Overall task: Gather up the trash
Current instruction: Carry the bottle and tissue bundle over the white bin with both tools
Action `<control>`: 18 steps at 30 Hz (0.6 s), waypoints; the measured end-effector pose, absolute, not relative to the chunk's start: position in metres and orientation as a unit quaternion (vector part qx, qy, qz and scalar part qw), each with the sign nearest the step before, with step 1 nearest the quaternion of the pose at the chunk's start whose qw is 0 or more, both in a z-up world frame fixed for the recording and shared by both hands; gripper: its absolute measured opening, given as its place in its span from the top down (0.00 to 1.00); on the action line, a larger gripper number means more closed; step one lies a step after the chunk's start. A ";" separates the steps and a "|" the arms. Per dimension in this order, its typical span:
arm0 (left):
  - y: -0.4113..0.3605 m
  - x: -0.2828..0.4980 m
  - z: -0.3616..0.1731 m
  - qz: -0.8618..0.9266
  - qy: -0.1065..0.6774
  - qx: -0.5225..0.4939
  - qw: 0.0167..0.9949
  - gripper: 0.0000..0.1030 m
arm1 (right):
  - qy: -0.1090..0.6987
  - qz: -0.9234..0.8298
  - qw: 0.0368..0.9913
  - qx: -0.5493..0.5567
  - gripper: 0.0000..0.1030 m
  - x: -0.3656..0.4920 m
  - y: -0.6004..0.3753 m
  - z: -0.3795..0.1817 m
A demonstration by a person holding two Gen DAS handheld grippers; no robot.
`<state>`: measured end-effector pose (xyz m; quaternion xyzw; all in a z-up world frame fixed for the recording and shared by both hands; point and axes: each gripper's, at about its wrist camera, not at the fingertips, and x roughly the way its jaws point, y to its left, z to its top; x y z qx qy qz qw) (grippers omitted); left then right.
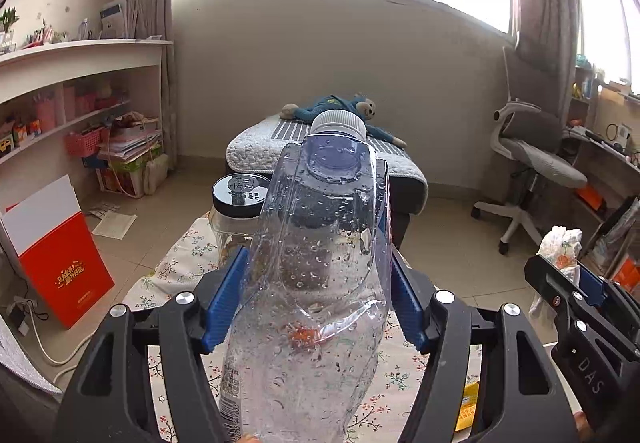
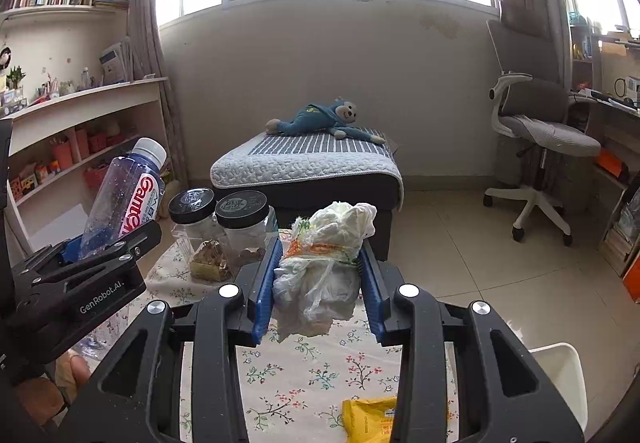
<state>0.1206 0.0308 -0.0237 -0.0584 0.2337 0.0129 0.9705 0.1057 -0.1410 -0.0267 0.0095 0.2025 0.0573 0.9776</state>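
Plastic bottle [image 1: 316,263] gripped in left tongs [image 1: 320,275] (base cut off), crumpled bag [image 2: 324,267] in right tongs [image 2: 320,279]

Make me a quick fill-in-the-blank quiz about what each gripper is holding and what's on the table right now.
1. The left gripper is shut on a clear plastic ____ with a white cap.
2. The right gripper is shut on a crumpled white plastic ____.
3. The two clear jars on the floral tablecloth have ____ lids.
4. The wrapper lying on the tablecloth below the right gripper is ____.

Missing words: bottle; bag; black; yellow
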 end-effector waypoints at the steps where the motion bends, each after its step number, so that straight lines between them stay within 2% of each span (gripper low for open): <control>1: 0.028 0.121 -0.023 0.010 0.233 -0.058 0.971 0.36 | 0.202 0.055 0.978 0.010 0.65 0.105 -0.144 -0.026; 18: -0.030 0.114 -0.016 -0.047 0.223 -0.047 0.973 0.36 | 0.197 0.000 0.980 0.008 0.65 0.086 -0.200 -0.023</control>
